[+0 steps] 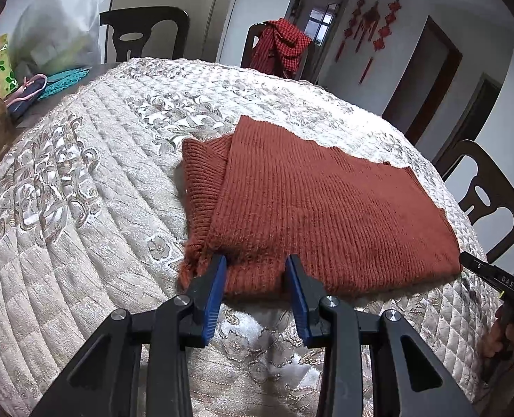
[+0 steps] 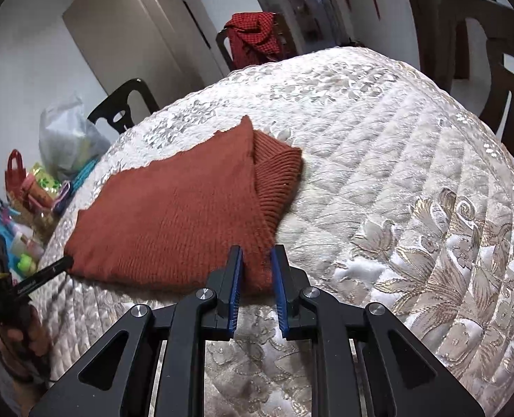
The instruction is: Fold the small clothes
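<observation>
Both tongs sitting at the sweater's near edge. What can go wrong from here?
1. The left tongs and right tongs straddle the near edge of the rust sweater with jaws open; closing may catch only the top layer and undo the fold.
2. A low pinch may snag the quilted cover.
3. The ribbed part sticking out sideways may drag loose.

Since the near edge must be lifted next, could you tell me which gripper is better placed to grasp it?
Probably the right gripper: its open jaws already straddle the rust knit sweater at its near corner. The left gripper is open too, but only its tips reach the edge.
</observation>
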### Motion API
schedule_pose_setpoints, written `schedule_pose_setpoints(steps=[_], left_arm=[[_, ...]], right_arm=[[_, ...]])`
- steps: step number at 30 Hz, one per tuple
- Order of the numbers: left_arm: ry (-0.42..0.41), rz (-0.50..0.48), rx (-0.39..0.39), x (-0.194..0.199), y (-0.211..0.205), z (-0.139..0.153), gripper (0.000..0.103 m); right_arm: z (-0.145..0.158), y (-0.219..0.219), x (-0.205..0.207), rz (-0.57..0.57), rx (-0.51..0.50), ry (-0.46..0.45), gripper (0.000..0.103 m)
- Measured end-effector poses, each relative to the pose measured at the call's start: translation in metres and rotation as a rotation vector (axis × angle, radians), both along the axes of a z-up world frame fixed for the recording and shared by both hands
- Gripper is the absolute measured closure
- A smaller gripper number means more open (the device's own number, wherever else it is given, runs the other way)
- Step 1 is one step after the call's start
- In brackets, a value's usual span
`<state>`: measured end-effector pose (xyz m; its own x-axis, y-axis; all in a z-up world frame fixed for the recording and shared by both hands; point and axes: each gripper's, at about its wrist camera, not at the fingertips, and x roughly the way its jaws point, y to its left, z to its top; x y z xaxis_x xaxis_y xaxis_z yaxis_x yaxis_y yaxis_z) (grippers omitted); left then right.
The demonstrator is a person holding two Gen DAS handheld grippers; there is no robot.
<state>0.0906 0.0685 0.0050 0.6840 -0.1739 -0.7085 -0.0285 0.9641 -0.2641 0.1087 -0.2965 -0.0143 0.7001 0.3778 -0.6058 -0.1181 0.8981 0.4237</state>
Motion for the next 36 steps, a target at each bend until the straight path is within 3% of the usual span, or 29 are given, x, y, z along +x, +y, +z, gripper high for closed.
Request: schedule_pose_setpoints(steps=[10,13,18,24,29,36], left_arm=[[-0.01,0.041,-0.041,-0.046,0.02,0.0,0.063],[-0.007,0.053,-0.085,-0.054,0.025,-0.005,0.057],[-0.014,0.063,-0.133,-0.04,0.027,-0.004,0.047],[-0.013,0.11,-0.196,-0.01,0.036,-0.006,0.046],[-0.009,0.112,-0.204,0.012,0.036,-0.007,0.045],[-0.014,0.071,-0.24,-0.001,0.027,-0.009,0.045]], right_arm=[[0.002,-0.01,-0.025,0.012,0.065,0.001,0.083],[-0.008,-0.007,-0.034,0.049,0.126,0.047,0.062],[-0.01,-0.002,-0.035,0.065,0.142,0.049,0.06],[-0.013,-0.006,-0.015,0.056,0.24,0.061,0.06],[-0.018,-0.013,-0.001,0.041,0.338,0.069,0.06],[-0.017,-0.011,0.0,0.038,0.368,0.079,0.06]])
